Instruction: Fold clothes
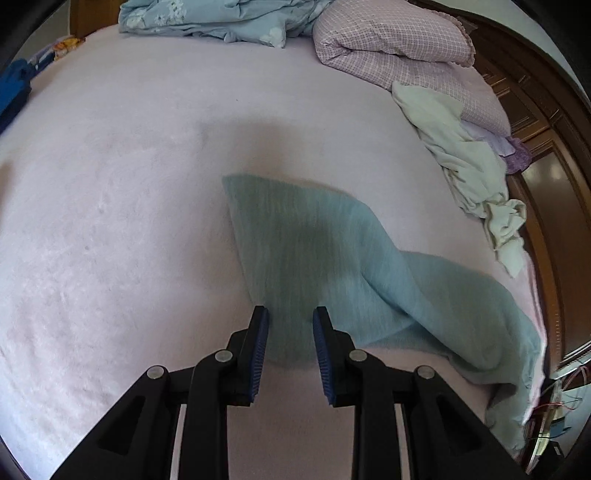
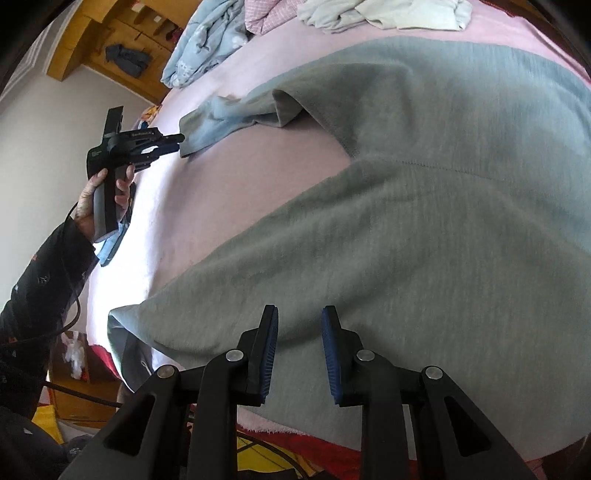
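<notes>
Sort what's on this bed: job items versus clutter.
Job: grey-green knit garment, left gripper, right gripper.
Clutter: pink checked quilt, light blue floral duvet, crumpled pale cloth.

Trousers (image 2: 424, 229) are soft matt knit; bed (image 1: 110, 221) fuzzy pink fleece; headboard (image 1: 546, 184) glossy wood; pads (image 1: 258, 354) ribbed.

Grey-green knit trousers (image 2: 424, 221) lie spread across the frame's centre and right, one leg reaching toward the upper left.
</notes>
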Demonstrator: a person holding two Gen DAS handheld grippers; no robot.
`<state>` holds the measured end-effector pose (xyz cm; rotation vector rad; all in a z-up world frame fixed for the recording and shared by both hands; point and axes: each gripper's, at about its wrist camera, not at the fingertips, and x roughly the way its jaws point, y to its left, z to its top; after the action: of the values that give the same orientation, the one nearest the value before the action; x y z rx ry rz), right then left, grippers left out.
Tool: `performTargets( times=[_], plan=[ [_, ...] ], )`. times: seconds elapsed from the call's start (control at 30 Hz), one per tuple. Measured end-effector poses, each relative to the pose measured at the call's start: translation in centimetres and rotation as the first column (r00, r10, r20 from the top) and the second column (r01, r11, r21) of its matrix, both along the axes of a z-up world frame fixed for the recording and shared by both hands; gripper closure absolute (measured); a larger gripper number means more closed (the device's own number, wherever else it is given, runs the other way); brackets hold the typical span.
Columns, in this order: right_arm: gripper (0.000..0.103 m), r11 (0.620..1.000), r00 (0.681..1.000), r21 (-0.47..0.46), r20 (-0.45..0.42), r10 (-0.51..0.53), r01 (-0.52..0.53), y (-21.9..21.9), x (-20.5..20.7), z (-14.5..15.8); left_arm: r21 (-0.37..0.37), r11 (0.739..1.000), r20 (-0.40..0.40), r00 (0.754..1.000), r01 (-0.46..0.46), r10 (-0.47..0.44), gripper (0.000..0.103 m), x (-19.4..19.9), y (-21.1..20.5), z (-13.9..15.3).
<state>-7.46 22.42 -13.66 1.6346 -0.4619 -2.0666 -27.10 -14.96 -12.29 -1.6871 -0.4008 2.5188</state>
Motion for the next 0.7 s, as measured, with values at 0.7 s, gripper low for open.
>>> performTargets(
  times=[0.7],
  plan=[
    [0.078,1.000,0.999,0.020,0.029,-0.014,0.013,0.2,0.0,0.1,-0.038,0.996,-0.042,0.996,0.081,-0.083,0.098,0.4,1.4,-0.4]
  ],
)
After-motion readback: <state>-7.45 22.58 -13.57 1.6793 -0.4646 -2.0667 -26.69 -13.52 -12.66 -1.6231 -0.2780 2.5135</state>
